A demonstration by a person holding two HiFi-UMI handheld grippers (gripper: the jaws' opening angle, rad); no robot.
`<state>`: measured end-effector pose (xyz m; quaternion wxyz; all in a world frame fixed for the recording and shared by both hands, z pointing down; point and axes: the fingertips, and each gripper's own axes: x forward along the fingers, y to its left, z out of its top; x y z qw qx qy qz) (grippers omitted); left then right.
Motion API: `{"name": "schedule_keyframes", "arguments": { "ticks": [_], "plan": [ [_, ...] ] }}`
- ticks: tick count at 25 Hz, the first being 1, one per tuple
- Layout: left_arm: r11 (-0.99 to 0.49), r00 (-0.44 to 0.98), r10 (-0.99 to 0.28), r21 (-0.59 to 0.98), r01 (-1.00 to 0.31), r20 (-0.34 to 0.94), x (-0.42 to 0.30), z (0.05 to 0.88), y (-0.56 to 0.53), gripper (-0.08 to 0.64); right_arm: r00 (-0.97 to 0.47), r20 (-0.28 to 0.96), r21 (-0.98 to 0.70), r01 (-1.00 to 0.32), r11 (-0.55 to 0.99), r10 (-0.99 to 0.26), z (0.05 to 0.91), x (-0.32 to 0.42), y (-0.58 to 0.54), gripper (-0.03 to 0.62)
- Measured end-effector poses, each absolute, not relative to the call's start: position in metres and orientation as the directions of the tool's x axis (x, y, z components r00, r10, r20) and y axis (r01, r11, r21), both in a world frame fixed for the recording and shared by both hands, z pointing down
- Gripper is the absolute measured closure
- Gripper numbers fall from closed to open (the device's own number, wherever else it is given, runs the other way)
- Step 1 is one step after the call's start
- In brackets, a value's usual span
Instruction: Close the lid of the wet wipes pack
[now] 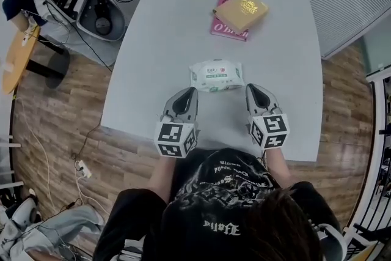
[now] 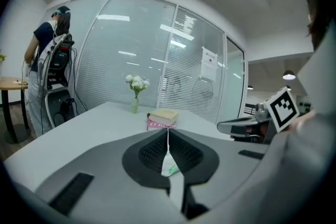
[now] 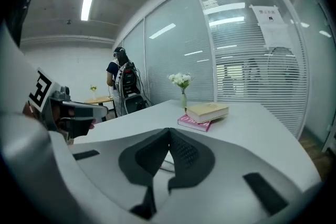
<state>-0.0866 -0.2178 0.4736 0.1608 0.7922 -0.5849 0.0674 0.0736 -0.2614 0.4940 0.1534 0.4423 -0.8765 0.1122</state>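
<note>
Toward the near edge of the worktop, the wet wipes pack was found lying flat, lid apparently down. Left gripper and right gripper were held just beside its near corners, jaws pressed together and empty, probably because nothing remained to press.

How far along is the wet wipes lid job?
Done, it seems: the white and green soft wet wipes pack lies flat on the pale grey table, no flap standing up, though detail is small. In hand: nothing; left gripper and right gripper are shut, empty, short of the pack. Left: probably nothing.
</note>
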Motion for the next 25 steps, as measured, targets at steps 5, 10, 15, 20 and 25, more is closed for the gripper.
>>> {"name": "schedule_keyframes", "arguments": {
  "ticks": [5, 10, 15, 20, 25],
  "plan": [
    [-0.252, 0.273, -0.925, 0.111, -0.961, 0.263, -0.090, 0.464, -0.202, 0.551, -0.506, 0.339, -0.026, -0.848, 0.529, -0.793, 0.492, 0.095, -0.241, 0.594],
    [-0.240, 0.265, -0.935, 0.130, -0.962, 0.236, -0.088, 0.456, -0.201, 0.551, -0.492, 0.323, 0.004, -0.853, 0.521, -0.808, 0.487, 0.100, -0.236, 0.594],
    [-0.261, 0.274, -0.935, 0.084, -0.962, 0.226, -0.078, 0.452, -0.199, 0.551, -0.478, 0.308, 0.053, -0.855, 0.516, -0.823, 0.481, 0.102, -0.235, 0.594],
    [-0.272, 0.282, -0.934, 0.075, -0.959, 0.218, -0.072, 0.447, -0.193, 0.551, -0.488, 0.297, 0.082, -0.844, 0.531, -0.821, 0.474, 0.098, -0.229, 0.594],
    [-0.269, 0.277, -0.936, 0.070, -0.961, 0.216, -0.071, 0.447, -0.197, 0.551, -0.485, 0.286, 0.096, -0.843, 0.529, -0.826, 0.472, 0.099, -0.232, 0.594]
  ]
}}
